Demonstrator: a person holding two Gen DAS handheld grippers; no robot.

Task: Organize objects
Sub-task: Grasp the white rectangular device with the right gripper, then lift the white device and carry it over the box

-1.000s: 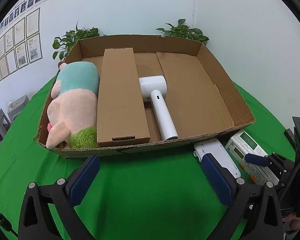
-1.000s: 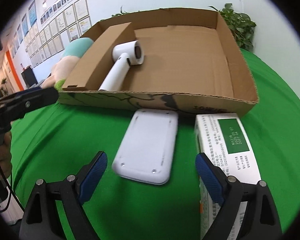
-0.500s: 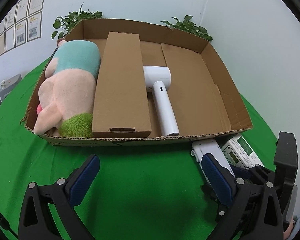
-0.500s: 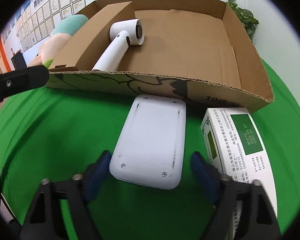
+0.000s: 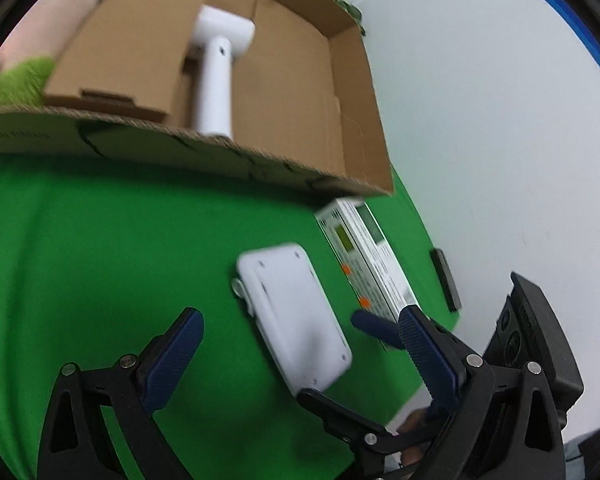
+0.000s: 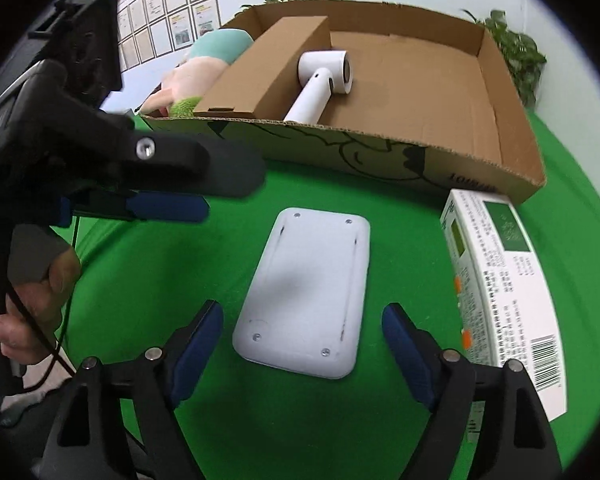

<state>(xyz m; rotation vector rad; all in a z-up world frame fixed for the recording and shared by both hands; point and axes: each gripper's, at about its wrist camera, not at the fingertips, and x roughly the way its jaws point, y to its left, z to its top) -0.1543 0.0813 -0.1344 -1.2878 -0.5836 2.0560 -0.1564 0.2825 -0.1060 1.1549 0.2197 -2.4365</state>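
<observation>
A flat white device (image 6: pixel 308 292) lies bottom-up on the green cloth in front of the cardboard box (image 6: pixel 480 168). It also shows in the left wrist view (image 5: pixel 292 320). My right gripper (image 6: pixel 302 354) is open, its fingers either side of the device's near end. My left gripper (image 5: pixel 300 360) is open and points at the device from the left; it shows in the right wrist view (image 6: pixel 172 208). A white and green carton (image 6: pixel 500 276) lies to the right of the device. The box (image 5: pixel 352 184) holds a white hair dryer (image 6: pixel 324 84), a long brown carton (image 6: pixel 268 68) and a plush toy (image 6: pixel 196 72).
The green cloth (image 6: pixel 180 280) covers a round table. A white wall (image 5: pixel 500 120) stands close on the right. Potted plants (image 6: pixel 516 52) stand behind the box. A small black object (image 5: pixel 446 280) lies by the table's right edge. Framed papers (image 6: pixel 172 20) hang on the far wall.
My left gripper has swung right and down towards the white device, which now lies between its fingers in its view. My right gripper has stayed open around the device's near end.
</observation>
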